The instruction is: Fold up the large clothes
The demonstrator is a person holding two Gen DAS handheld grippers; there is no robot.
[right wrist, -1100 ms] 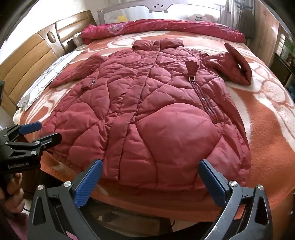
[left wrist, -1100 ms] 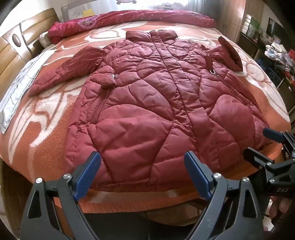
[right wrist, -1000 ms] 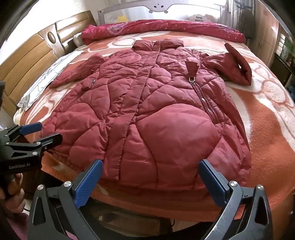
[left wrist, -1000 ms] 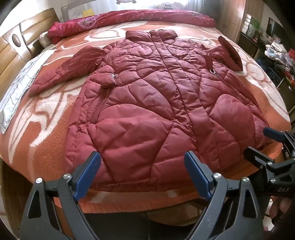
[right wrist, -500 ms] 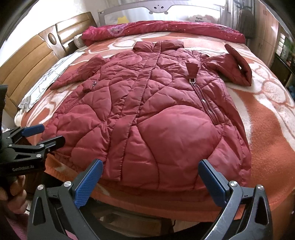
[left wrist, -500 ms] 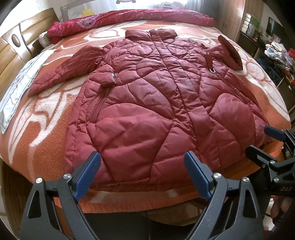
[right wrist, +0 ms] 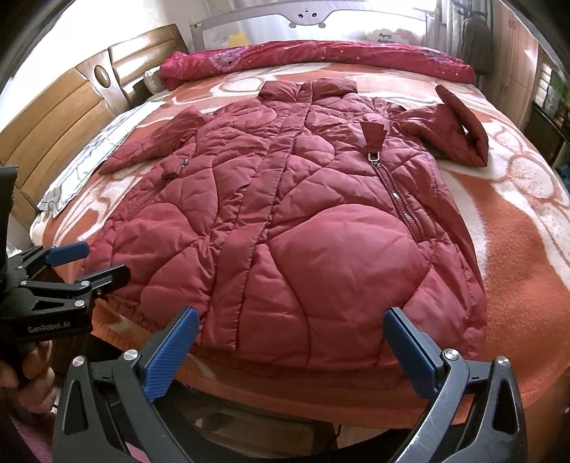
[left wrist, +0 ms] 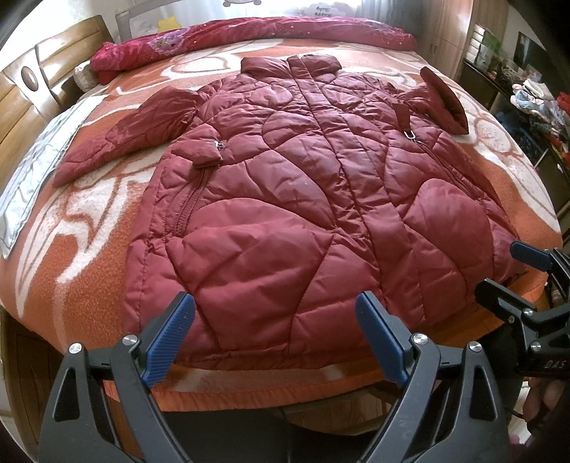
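A dark red quilted jacket lies spread flat on the bed, collar at the far end, hem at the near edge. Its left sleeve stretches out flat. The right sleeve is bent and stands up. My left gripper hangs open just short of the hem's left half, holding nothing. Over the right half of the hem my right gripper is open and empty too. Each gripper shows in the other's view: the right gripper at the right edge, the left gripper at the left edge.
An orange and white patterned blanket covers the bed. A rolled red quilt lies along the far end. A wooden headboard and a grey striped cloth are on the left. Cluttered shelves stand at the right.
Both grippers have drifted slightly toward the bed; the jacket has not moved and both stay open.
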